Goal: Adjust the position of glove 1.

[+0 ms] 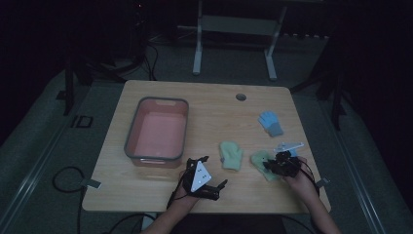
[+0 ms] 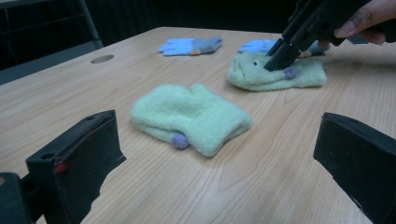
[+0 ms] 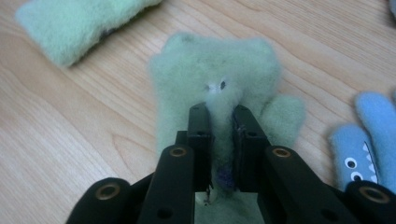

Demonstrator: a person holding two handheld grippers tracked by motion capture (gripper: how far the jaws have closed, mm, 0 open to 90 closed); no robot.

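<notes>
Green mitten [image 3: 219, 79] lying flat at the bench's [image 1: 160, 195] near right, a fold of its fleece pinched between the nearly closed jaws of the right hand-held gripper [image 3: 219, 116], angled down from the hand; left hand-held gripper [image 2: 215, 154] held low, jaws wide apart, empty.

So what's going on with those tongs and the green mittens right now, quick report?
Right tongs shut on the near-side green mitten. Left tongs open, nothing between them. Second green mitten lies loose. Pink tub unobstructed.
</notes>
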